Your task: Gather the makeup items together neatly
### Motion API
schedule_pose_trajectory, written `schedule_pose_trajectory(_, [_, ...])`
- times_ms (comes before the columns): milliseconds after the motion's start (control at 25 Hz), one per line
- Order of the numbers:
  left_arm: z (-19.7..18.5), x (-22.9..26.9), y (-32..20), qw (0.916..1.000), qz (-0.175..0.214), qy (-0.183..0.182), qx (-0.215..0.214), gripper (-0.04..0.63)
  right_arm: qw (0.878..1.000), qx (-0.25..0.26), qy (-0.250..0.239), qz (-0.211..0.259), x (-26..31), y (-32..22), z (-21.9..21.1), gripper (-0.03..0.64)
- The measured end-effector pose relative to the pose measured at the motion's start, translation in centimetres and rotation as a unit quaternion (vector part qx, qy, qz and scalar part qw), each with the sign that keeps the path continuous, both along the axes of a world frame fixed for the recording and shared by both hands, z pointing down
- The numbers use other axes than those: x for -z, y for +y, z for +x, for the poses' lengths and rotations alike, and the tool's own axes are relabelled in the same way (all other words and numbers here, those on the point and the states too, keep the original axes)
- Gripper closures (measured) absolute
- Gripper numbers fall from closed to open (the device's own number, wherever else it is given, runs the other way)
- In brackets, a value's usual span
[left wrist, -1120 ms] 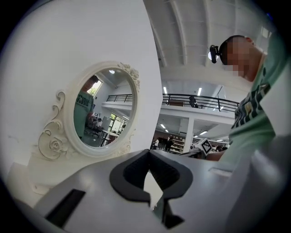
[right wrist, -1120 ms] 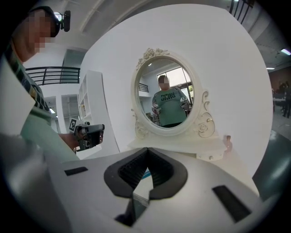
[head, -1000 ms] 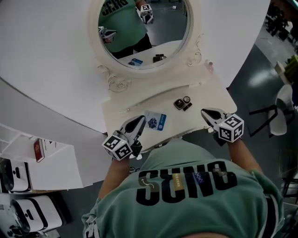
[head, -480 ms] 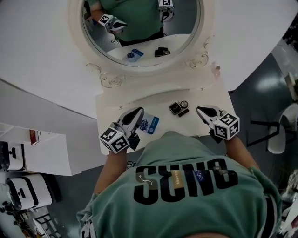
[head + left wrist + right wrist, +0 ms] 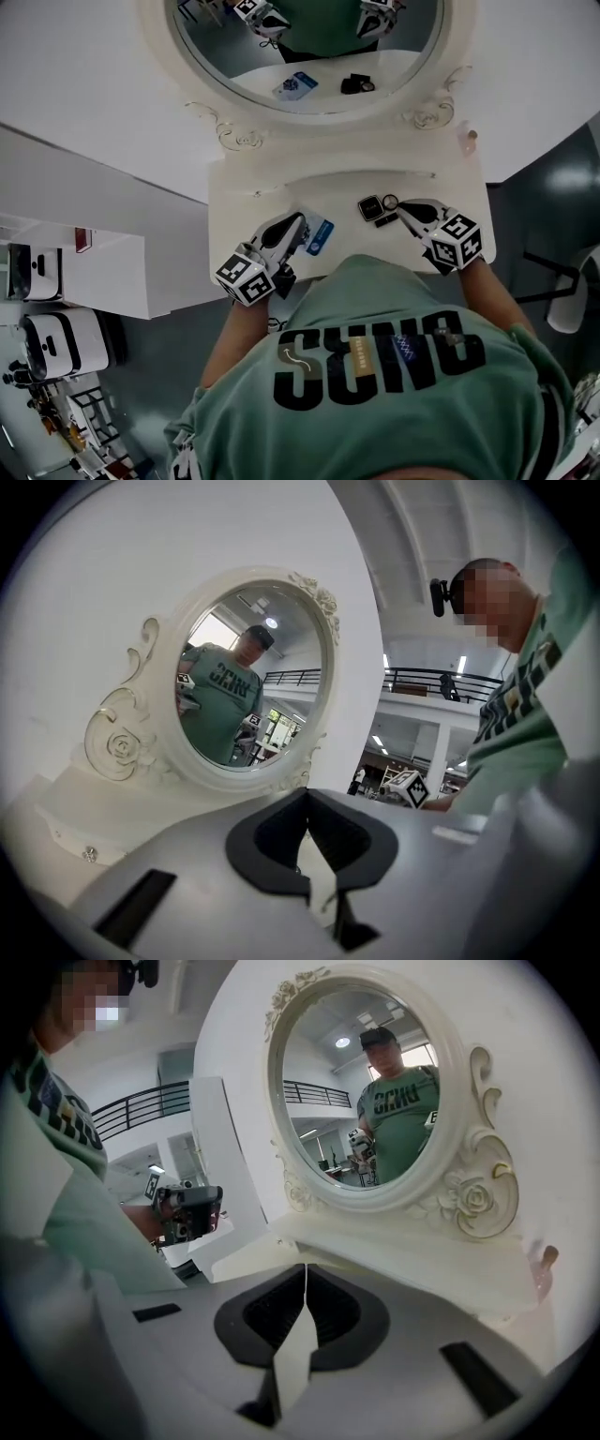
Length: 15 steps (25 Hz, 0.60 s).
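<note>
On the white dressing table, a blue-and-white packet lies left of centre. A black square compact, a small round pot and a short black stick form a cluster to its right. My left gripper is shut and empty, its tip at the packet's left edge. My right gripper, also shut and empty, has its tip just right of the cluster. In the left gripper view the left gripper points at the oval mirror. The right gripper faces the mirror too.
The ornate oval mirror stands at the table's back and reflects the items and both grippers. A small pinkish knob sits at the back right corner. White shelving with white devices stands left of the table, and a chair stands to the right.
Both grippers moved inward along the table's front. The left tip now reaches the blue packet and the right tip has closed in on the black compact cluster. The head view shifted.
</note>
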<state>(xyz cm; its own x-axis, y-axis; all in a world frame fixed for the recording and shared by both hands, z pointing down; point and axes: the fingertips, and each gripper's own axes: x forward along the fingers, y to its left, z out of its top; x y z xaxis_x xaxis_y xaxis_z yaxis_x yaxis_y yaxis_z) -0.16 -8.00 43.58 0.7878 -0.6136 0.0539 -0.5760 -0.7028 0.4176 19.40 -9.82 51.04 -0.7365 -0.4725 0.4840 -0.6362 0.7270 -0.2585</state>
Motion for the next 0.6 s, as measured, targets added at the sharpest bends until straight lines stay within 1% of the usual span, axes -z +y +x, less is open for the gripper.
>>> schedule_pose_trajectory(80, [-1.4,-0.4,-0.2,1.0000,-0.003,0.002,0.004,0.586,1.000,0.013,0.006,-0.007,-0.7,0.3,-1.9,0.627])
schedule_pose_trajectory(200, [-3.6,-1.2,-0.4,0.9999,-0.011,0.006,0.010,0.586,0.998,0.051,0.042,-0.003,-2.2,0.2,-5.1,0.615])
schedule_pose_trajectory(320, [-5.7,-2.7,0.2,0.9998,-0.019,0.003,0.010,0.586,0.989,0.113,0.091,0.019,-3.8,0.2,-9.5,0.544])
schedule_pose_trajectory(400, [-7.4,-3.6,0.5,0.9994,-0.028,0.004,0.018,0.586,0.978,0.167,0.120,0.037,-5.1,0.1,-13.2,0.507])
schedule_pose_trajectory(480, [-9.1,-4.5,0.8,0.9989,-0.035,0.010,0.029,0.586,0.962,0.225,0.148,0.050,-7.0,0.4,-17.0,0.471])
schedule_pose_trajectory(520, [-9.9,-5.0,1.0,0.9986,-0.038,0.013,0.034,0.586,0.951,0.255,0.163,0.056,-8.1,0.6,-18.8,0.454])
schedule_pose_trajectory(600, [-11.6,-5.8,1.3,0.9977,-0.046,0.015,0.047,0.586,0.926,0.313,0.201,0.066,-10.9,1.3,-21.9,0.414])
